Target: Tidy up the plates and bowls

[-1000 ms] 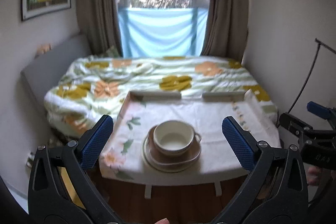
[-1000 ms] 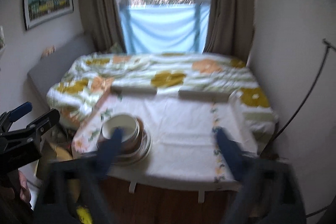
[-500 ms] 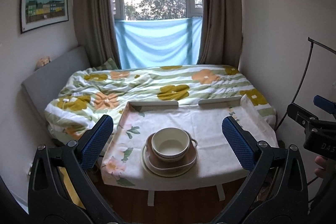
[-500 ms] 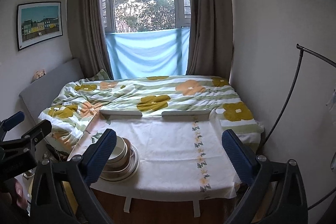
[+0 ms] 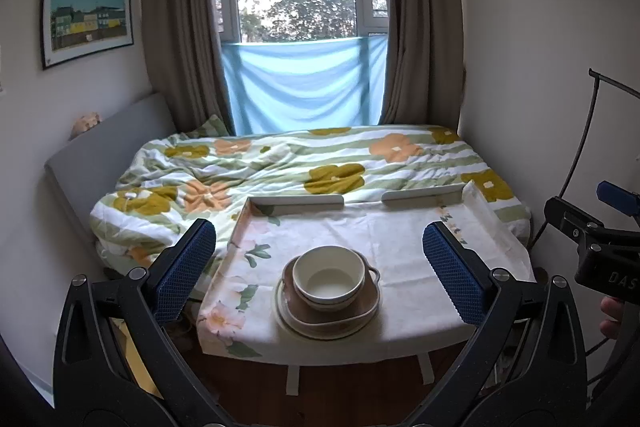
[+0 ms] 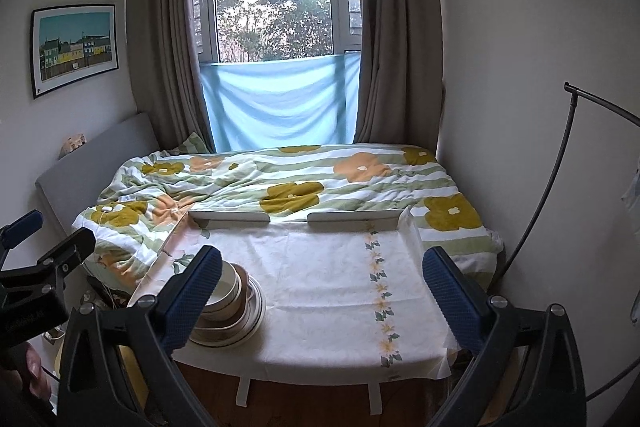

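One stack of dishes stands on the cloth-covered table: a cream bowl on top of a brown handled dish, over a pale plate. In the right wrist view the same stack sits at the table's front left, partly behind a blue finger pad. My left gripper is open, held back from the table with the stack framed between its fingers. My right gripper is open too, with only bare cloth between its fingers. Neither touches anything.
Behind the table lies a bed with a flowered quilt, under a curtained window. Low white rails edge the table's far side. A dark curved stand rises by the right wall. Wooden floor shows below the table's front edge.
Both grippers have pulled back and tilted up, so the table and stack look smaller and lower in view. The right wrist view went from blurred to steady. The stack has not moved.
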A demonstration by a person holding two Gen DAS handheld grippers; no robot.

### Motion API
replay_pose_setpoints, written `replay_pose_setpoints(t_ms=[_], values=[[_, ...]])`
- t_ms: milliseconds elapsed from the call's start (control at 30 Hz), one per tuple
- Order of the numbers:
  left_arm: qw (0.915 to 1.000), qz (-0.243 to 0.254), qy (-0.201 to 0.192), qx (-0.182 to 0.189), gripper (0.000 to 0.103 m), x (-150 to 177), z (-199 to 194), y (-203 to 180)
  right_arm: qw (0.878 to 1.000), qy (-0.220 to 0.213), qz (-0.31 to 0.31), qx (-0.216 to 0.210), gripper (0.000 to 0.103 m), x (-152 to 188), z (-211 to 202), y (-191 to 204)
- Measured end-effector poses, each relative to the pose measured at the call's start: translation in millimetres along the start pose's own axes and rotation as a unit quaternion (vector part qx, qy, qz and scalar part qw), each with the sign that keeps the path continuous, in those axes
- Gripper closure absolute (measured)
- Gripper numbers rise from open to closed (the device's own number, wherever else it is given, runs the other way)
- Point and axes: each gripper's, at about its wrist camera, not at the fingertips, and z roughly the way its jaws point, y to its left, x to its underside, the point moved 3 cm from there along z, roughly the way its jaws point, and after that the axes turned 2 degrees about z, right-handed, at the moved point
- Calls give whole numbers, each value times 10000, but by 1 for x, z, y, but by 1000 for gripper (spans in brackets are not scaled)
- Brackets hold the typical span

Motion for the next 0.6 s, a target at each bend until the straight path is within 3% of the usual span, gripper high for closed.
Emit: replay_pose_setpoints(t_ms=[600], values=[[9999, -33, 88, -79, 0, 4, 4, 5, 9999, 101, -11, -12, 3, 6, 7, 7]])
